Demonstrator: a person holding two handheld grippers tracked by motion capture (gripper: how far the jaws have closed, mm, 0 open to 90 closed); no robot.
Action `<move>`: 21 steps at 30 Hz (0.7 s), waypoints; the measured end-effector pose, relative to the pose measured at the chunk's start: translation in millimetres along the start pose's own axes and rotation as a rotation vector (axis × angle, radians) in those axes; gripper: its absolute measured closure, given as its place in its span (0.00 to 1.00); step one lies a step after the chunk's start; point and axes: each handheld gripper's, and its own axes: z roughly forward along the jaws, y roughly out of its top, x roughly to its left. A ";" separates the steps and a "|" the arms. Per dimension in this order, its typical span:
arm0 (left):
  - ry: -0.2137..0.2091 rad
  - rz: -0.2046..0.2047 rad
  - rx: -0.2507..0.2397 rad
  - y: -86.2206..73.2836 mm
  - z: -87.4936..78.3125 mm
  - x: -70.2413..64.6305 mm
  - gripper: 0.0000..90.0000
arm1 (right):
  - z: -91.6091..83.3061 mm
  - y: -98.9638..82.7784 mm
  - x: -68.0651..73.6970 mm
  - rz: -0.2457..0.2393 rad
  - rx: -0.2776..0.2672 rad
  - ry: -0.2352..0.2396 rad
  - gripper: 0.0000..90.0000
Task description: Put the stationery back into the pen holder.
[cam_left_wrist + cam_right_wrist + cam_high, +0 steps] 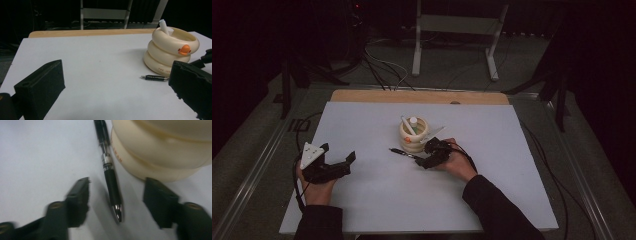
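Note:
A black pen point(404, 153) lies on the white sheet, just left of a cream ringed holder point(414, 134) with an orange beak. White markers point(409, 125) stand in the holder. My right gripper point(423, 160) is low at the pen's near end. In the right gripper view its jaws straddle the pen point(111, 175) with a gap on each side, so the right gripper point(118, 186) is open, with the holder point(160, 155) close on the right. My left gripper point(338, 151) rests open at the left. Nothing is between the left gripper's point(117, 75) jaws, which face the pen point(155, 78) and holder point(170, 52).
The white sheet point(362, 200) covers a wooden table whose bare strip point(417, 96) shows at the back. A white metal frame point(457, 30) and cables stand on the floor behind. Dark stands flank the table.

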 end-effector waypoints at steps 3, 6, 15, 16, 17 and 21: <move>0.000 0.001 0.001 -0.1 0.3 -0.4 0.01 | 2.4 -2.3 -0.7 -0.027 0.017 0.014 0.66; 0.000 0.001 0.002 -0.1 0.5 -0.5 0.01 | 4.6 -3.4 -0.8 -0.046 0.016 0.020 0.75; -0.002 0.002 0.005 -0.4 0.9 -1.2 0.01 | 5.6 -5.4 5.6 -0.114 0.005 -0.008 0.90; -0.001 0.003 0.005 -0.3 0.9 -1.2 0.01 | 5.7 -5.0 6.3 -0.126 0.006 -0.012 0.90; -0.001 0.003 0.003 -0.3 0.8 -1.0 0.01 | 5.6 -4.8 7.2 -0.134 0.008 -0.017 0.90; 0.000 -0.001 0.002 -0.4 0.8 -0.5 0.01 | 4.5 -5.7 7.6 -0.140 0.000 -0.003 0.91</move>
